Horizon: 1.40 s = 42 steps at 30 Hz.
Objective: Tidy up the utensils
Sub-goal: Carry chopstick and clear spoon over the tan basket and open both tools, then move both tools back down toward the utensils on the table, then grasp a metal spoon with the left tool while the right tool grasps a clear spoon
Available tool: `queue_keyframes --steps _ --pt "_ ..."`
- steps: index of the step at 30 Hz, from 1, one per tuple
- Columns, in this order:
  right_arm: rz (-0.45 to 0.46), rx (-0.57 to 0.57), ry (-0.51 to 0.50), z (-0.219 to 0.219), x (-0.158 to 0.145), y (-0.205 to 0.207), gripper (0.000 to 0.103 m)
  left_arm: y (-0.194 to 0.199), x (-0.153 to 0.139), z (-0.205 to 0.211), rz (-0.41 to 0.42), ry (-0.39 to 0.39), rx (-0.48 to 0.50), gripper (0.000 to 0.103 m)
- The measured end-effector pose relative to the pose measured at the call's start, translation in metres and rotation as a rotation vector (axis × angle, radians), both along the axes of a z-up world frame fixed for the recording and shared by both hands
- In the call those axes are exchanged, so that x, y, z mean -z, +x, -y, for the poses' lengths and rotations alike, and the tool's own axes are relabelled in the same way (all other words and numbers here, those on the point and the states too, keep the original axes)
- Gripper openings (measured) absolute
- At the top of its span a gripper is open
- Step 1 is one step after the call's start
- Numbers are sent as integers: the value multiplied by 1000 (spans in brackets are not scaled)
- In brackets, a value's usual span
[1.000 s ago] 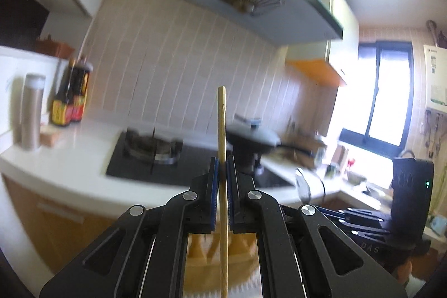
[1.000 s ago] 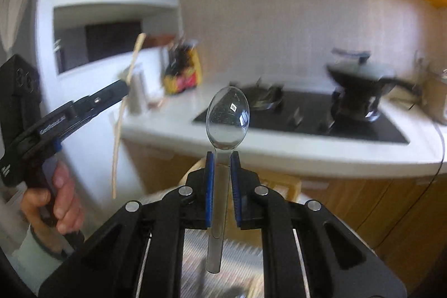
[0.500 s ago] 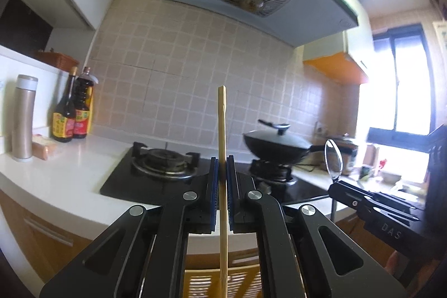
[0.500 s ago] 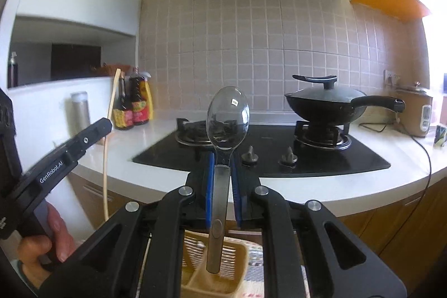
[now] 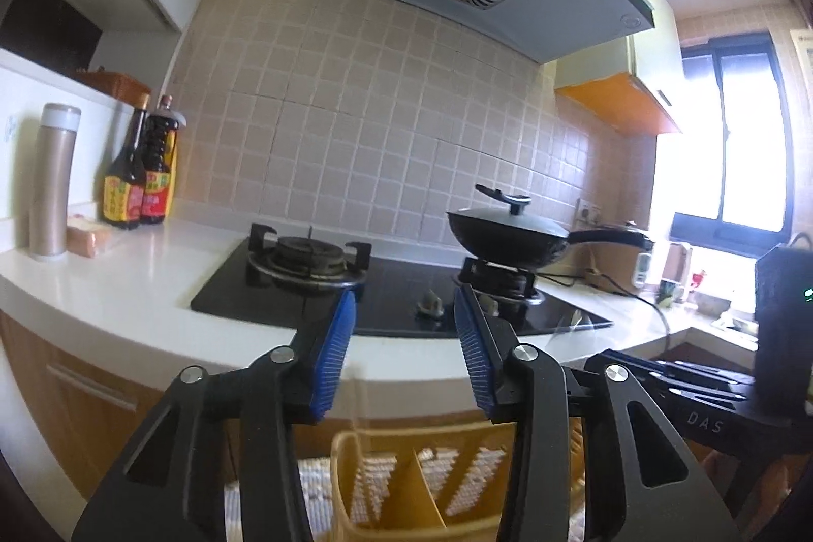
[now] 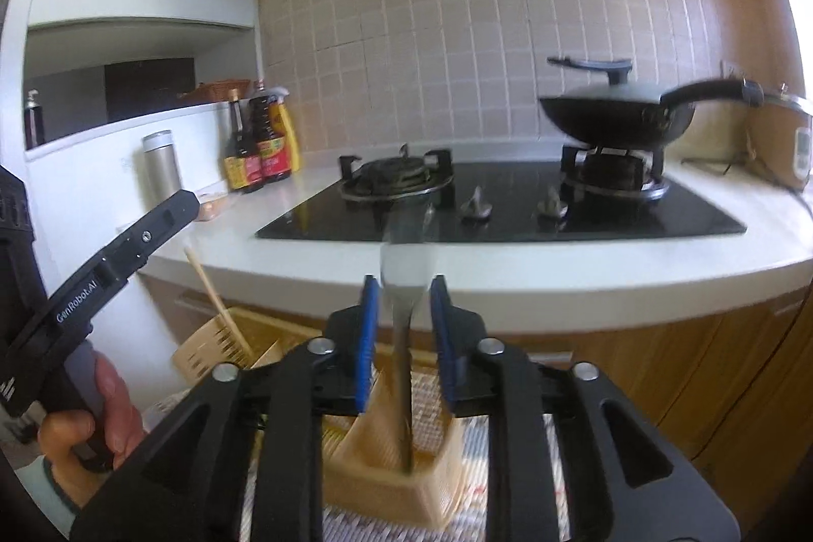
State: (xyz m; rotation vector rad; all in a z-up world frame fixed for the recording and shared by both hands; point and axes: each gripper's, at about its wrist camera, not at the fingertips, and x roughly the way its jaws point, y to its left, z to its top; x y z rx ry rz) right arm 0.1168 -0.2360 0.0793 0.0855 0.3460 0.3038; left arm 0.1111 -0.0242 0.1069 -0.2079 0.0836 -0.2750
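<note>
My left gripper [image 5: 404, 341] is open and empty above the tan slotted utensil holder [image 5: 406, 491]. A wooden chopstick [image 6: 216, 295] leans in a holder compartment [image 6: 213, 349] below the left gripper, seen in the right wrist view. My right gripper [image 6: 404, 328] is open; a metal spoon [image 6: 404, 313], blurred, stands between its jaws, bowl up, its handle reaching down into the holder [image 6: 391, 466]. The jaws are apart from the spoon.
A white counter [image 5: 127, 283] holds a black gas hob [image 5: 396, 293] with a lidded wok [image 5: 513, 229]. Sauce bottles [image 5: 142, 176] and a steel flask [image 5: 51, 181] stand at the left. Wooden cabinet fronts [image 6: 660, 364] lie below the counter.
Both grippers have opened. The chopstick has left the left gripper and now leans in the holder. The spoon has dropped lower between the right jaws.
</note>
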Motion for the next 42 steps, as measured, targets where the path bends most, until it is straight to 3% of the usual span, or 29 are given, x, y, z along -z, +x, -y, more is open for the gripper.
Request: queue_keyframes --steps 4,11,17,24,29,32,34,39,42 --pt "-35 -26 36 12 -1 -25 21 -27 -4 -11 -42 -7 50 48" --pt "-84 -52 36 24 -3 -81 27 -81 6 -16 -169 41 82 50" --pt "-146 -67 9 21 1 -122 29 -107 30 -25 -399 52 81 50" --pt "-300 -119 30 17 22 -142 29 -108 102 -55 -785 -101 99 49" --pt "-405 -150 4 9 45 -147 29 -110 144 -55 -933 -127 131 48" --pt "-483 -125 -48 1 60 -146 29 -112 153 -43 -957 -77 137 47" --pt "-559 -121 -71 -1 72 -143 29 -112 155 -31 -960 2 111 41" --pt "-757 -174 -27 -3 107 -130 29 -111 158 -9 -946 175 53 36" --pt "-838 -196 4 -4 125 -124 29 -112 158 -2 -936 235 40 36"
